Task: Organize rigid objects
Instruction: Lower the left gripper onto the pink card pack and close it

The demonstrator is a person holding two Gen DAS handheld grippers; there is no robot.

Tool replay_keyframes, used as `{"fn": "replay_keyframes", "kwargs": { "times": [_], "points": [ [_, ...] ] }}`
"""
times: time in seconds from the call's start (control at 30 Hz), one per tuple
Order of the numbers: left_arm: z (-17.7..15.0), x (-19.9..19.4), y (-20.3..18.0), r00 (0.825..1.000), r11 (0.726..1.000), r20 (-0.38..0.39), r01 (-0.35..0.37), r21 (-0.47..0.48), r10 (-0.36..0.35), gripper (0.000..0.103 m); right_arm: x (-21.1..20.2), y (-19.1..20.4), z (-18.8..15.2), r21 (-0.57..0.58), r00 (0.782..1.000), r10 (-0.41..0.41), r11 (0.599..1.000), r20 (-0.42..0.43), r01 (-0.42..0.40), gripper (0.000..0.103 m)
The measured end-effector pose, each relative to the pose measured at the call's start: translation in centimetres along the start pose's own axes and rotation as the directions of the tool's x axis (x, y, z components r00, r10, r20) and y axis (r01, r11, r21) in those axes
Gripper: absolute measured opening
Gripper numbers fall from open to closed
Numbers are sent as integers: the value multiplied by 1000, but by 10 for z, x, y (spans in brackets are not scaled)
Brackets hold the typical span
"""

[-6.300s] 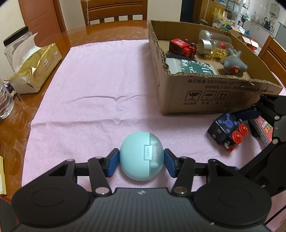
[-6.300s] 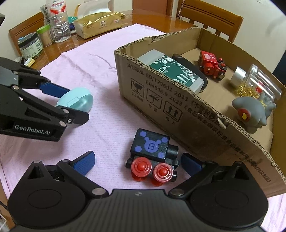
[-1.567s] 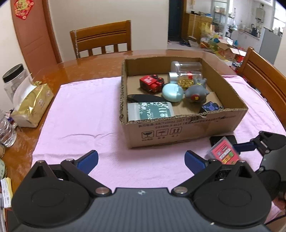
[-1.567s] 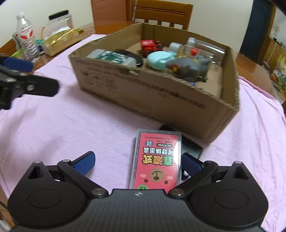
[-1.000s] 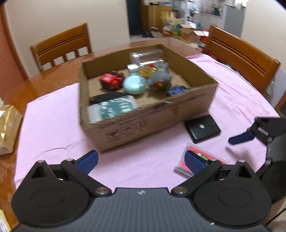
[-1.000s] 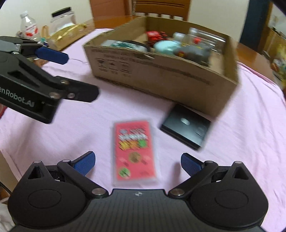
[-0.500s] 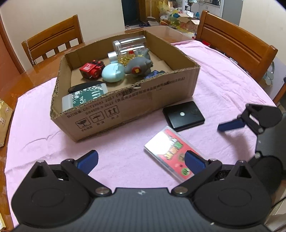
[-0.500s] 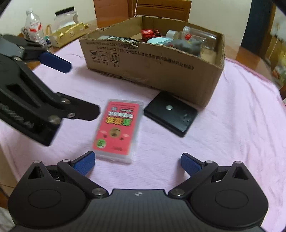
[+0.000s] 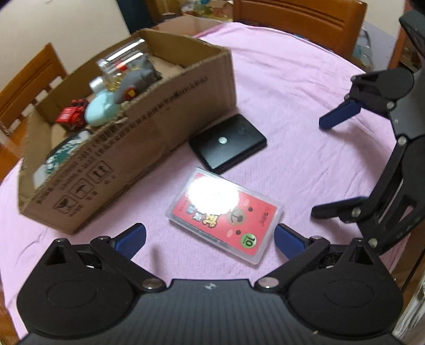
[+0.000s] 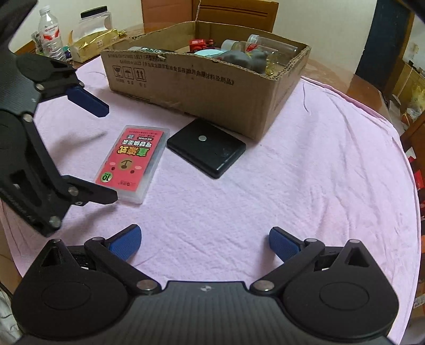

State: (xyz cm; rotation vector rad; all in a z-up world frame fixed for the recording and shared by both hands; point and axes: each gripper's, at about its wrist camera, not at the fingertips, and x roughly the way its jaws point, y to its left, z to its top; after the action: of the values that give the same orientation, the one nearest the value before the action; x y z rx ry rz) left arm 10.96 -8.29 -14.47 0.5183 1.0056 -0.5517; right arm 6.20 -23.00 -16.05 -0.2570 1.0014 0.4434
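Observation:
A clear case with a red card label (image 9: pixel 225 215) (image 10: pixel 132 162) lies flat on the pink cloth. Beside it, close to the box wall, lies a flat black case (image 9: pixel 227 143) (image 10: pixel 206 150). My left gripper (image 9: pixel 209 238) (image 10: pixel 95 151) is open and straddles the near end of the red case without touching it. My right gripper (image 10: pixel 204 242) (image 9: pixel 329 164) is open over bare cloth, to the right of both cases, with nothing between its fingers. The cardboard box (image 9: pixel 148 143) (image 10: pixel 202 87) holds a teal round case (image 9: pixel 102 111), a grey toy (image 9: pixel 138 79), a red toy car (image 9: pixel 71 116) and jars.
The pink cloth (image 10: pixel 318 172) covers a round wooden table. A water bottle (image 10: pixel 50 34), a lidded jar and a gold tissue pack (image 10: pixel 93 45) stand at the far left. Wooden chairs (image 9: pixel 297 18) ring the table. The table edge drops off at the right.
My left gripper has swung right and come down over the red case. My right gripper has drawn back to the right, away from the red case. The teal case and blue train lie in the box.

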Motion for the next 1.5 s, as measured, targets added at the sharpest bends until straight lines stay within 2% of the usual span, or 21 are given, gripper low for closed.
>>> {"fn": "replay_keyframes", "kwargs": {
  "times": [0.13,0.37,0.5,0.57,0.7,0.87,1.03,1.3,1.5],
  "points": [
    [6,5,-1,1000,999,9,2,34,-3,102,-3,0,-5,42,1000,-27,999,6,27,103],
    [21,19,12,996,997,25,82,2,-82,102,-6,3,-10,126,997,-83,989,-1,82,103],
    [23,21,17,990,989,29,141,-32,-140,93,-6,4,-9,157,995,-102,982,-13,103,103],
    [23,20,17,990,989,29,140,-37,-139,92,-5,4,-9,168,994,-109,980,-18,110,103],
    [19,18,20,993,990,23,114,-81,-113,92,-5,5,-8,187,992,-121,975,-26,123,103],
    [8,14,36,999,980,-9,30,-199,-33,92,-2,6,-3,214,990,-135,967,-45,141,103],
    [-13,7,63,998,938,-45,-64,-342,52,92,3,9,6,227,988,-138,962,-70,150,103],
    [-43,-1,106,990,859,-79,-139,-494,115,92,19,21,30,238,992,-115,964,-47,123,103],
    [-47,-2,114,991,848,-76,-136,-512,113,92,37,30,54,215,993,-117,969,-14,118,103]
  ]
}}
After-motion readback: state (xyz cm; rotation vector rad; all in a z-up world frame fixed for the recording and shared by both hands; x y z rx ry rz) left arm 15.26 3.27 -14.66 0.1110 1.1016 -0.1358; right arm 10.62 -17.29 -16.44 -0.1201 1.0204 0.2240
